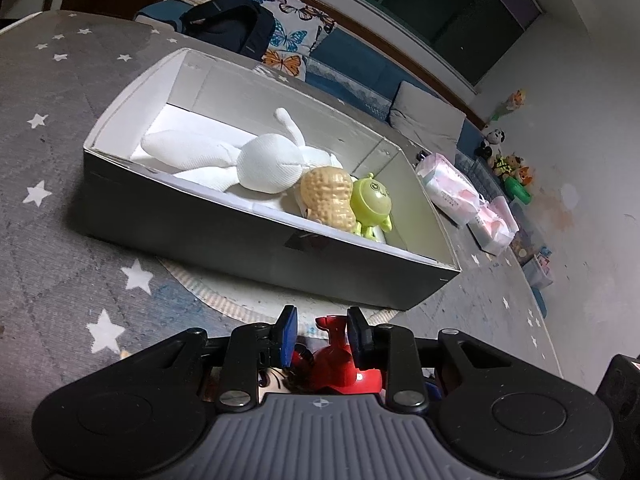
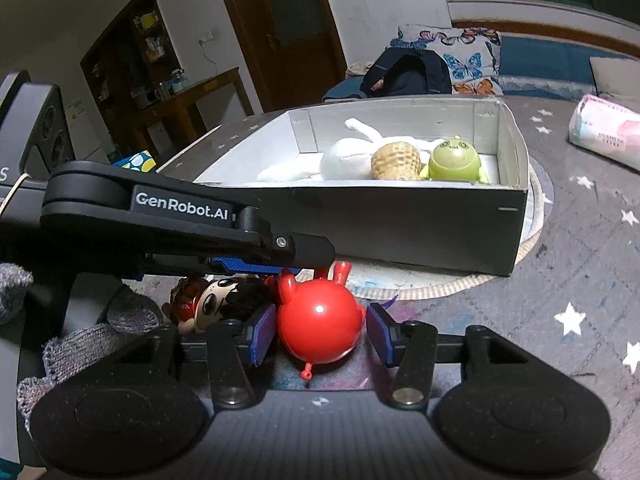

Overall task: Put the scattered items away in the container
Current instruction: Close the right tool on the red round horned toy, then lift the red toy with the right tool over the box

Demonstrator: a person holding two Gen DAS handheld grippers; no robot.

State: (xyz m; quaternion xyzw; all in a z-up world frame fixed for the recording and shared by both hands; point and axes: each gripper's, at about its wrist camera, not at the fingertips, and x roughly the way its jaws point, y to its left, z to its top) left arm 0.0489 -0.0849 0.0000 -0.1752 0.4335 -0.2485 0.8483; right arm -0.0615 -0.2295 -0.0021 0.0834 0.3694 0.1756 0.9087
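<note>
A round red pig toy (image 2: 320, 328) lies on the star rug, just in front of the grey box (image 2: 400, 224). My right gripper (image 2: 320, 334) is shut on its body, one blue pad against each side. A brown-haired doll (image 2: 216, 304) lies touching the pig's left side. My left gripper's finger (image 2: 304, 250) reaches in from the left over the pig's ears and feet. In the left wrist view my left gripper (image 1: 322, 328) straddles the pig (image 1: 336, 360) and the doll (image 1: 276, 382); whether its pads press on them is hidden. In the box (image 1: 200, 224) lie a white plush rabbit (image 1: 268, 160), a peanut toy (image 1: 326, 196) and a green toy (image 1: 372, 200).
The box stands on a pale round mat (image 2: 420, 284). Pink tissue packs (image 1: 448, 188) lie on the rug to its right. A dark backpack (image 1: 232, 26) and a butterfly pillow (image 1: 296, 28) sit behind it. A gloved hand (image 2: 80, 344) holds the left gripper.
</note>
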